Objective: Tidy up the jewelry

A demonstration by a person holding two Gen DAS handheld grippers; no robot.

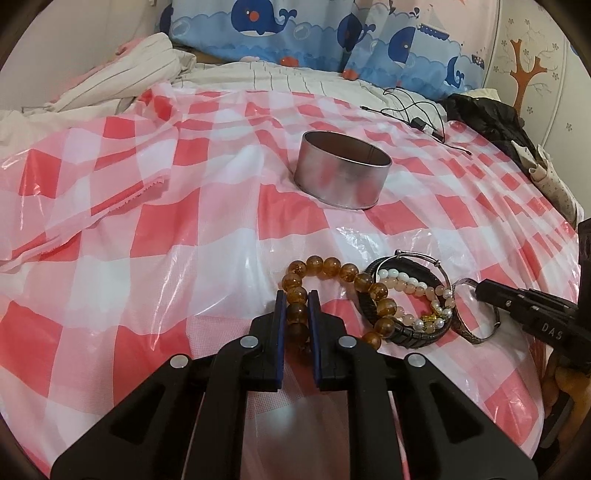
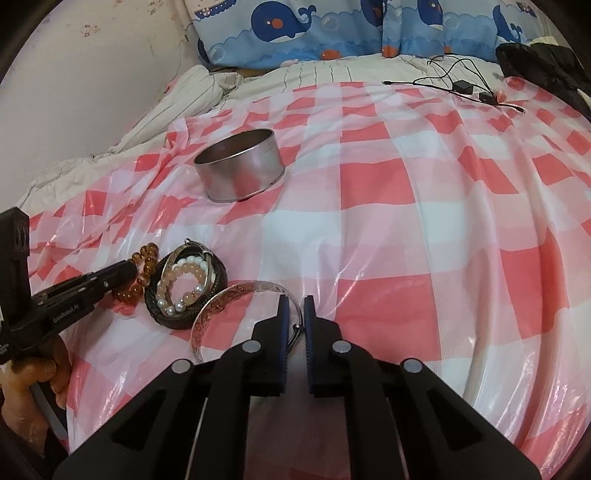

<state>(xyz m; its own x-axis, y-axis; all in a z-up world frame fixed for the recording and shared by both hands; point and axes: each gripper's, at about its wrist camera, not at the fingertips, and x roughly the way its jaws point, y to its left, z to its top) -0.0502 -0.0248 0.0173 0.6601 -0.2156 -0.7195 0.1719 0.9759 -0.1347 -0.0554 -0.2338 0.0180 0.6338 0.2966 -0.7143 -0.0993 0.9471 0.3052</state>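
Note:
An amber bead bracelet (image 1: 332, 266) lies on the red-and-white checked sheet (image 1: 184, 229). My left gripper (image 1: 297, 295) is shut on it, with beads pinched between the blue pads. Beside it sits a pile: a black leather bracelet (image 1: 406, 338), a pink-and-white bead bracelet (image 1: 410, 286) and a thin silver ring. My right gripper (image 2: 296, 301) is shut on an engraved silver bangle (image 2: 218, 297) at its right side. A round metal tin (image 1: 343, 170) stands open farther back, apart from both grippers. In the right wrist view the left gripper (image 2: 131, 267) comes in from the left.
Whale-print pillows (image 1: 295, 29) line the far edge of the bed. Black cables with a small adapter (image 1: 417, 122) and a black bag (image 1: 487, 114) lie at the back right. Rumpled striped bedding (image 1: 110, 81) is at the back left. A hand (image 2: 33, 373) holds the left gripper's handle.

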